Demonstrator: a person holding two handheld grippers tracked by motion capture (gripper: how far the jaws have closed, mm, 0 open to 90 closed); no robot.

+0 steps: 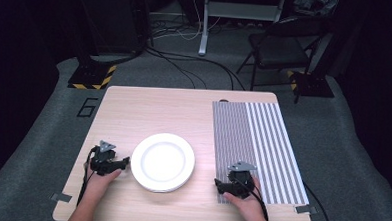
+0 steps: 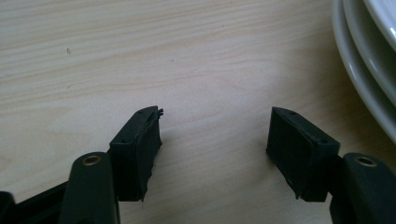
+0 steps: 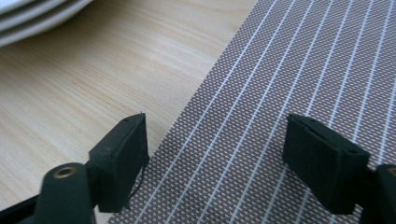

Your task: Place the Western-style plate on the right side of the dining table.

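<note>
Left gripper (image 1: 126, 162) sits just beside the plates (image 1: 162, 161), jaws apart with nothing between them — bare table (image 2: 140, 56) under the pads. The plates, a white stack, lie mid-table, their rim off to one side in the left gripper view. Right gripper (image 1: 218, 183) hovers over the near corner of the striped mat (image 1: 257, 143), unclenched and empty too. As I read it, the mat edge is next: come in low, one pad under the corner, pinch square — no wrinkling.
</note>
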